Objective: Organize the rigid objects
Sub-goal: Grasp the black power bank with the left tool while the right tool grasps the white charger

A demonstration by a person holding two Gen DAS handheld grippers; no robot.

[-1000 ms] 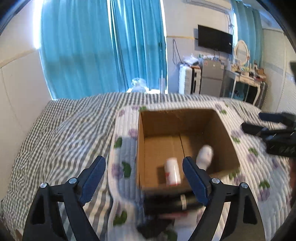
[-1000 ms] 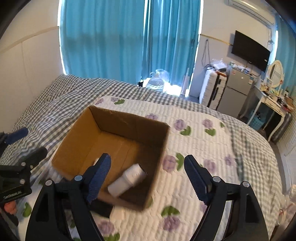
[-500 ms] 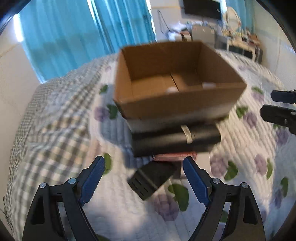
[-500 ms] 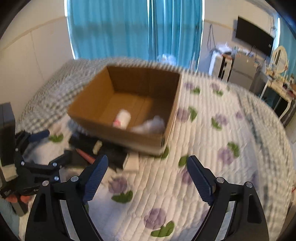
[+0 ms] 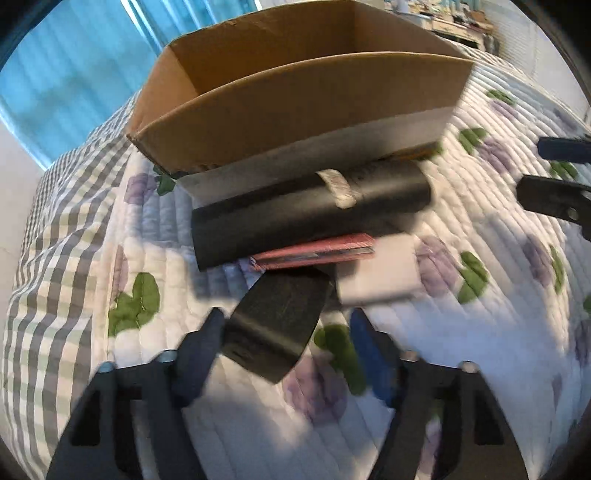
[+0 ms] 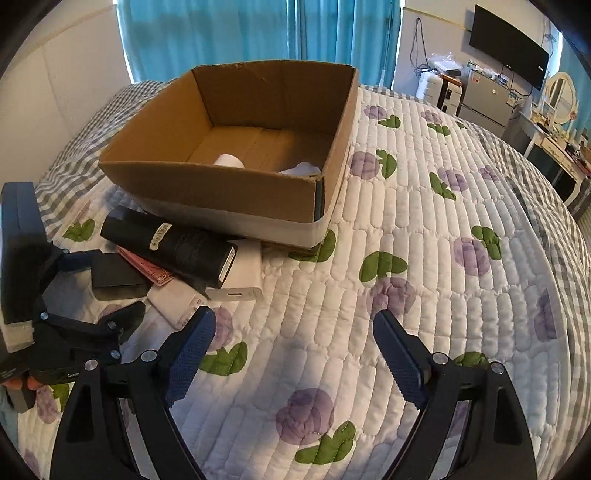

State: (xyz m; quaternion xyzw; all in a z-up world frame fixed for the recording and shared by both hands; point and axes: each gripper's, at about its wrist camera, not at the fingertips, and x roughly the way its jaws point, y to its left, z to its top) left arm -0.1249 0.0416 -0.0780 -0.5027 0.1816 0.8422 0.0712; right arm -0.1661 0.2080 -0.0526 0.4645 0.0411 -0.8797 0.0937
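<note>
An open cardboard box (image 6: 236, 192) sits on the quilted bed and holds two white items (image 6: 228, 161). In front of it lie a long black box (image 5: 310, 212), a flat red item (image 5: 314, 254), white boxes (image 6: 236, 277) and a small black box (image 5: 277, 317). My left gripper (image 5: 288, 325) is open with the small black box between its fingers; one finger (image 5: 207, 339) is at its left edge. The left gripper also shows in the right wrist view (image 6: 99, 288). My right gripper (image 6: 295, 343) is open and empty over bare quilt to the right of the pile.
The floral quilt (image 6: 424, 258) covers the bed, with a checked sheet (image 5: 48, 258) at the left. Blue curtains (image 6: 258, 33) hang behind. A wall TV (image 6: 508, 48), a small fridge (image 6: 487, 99) and a dressing table (image 6: 554, 129) stand at the far right.
My left gripper has dropped from above the box and moved in on the pile, so the small black box is now between its fingers. My right gripper has lowered toward the quilt.
</note>
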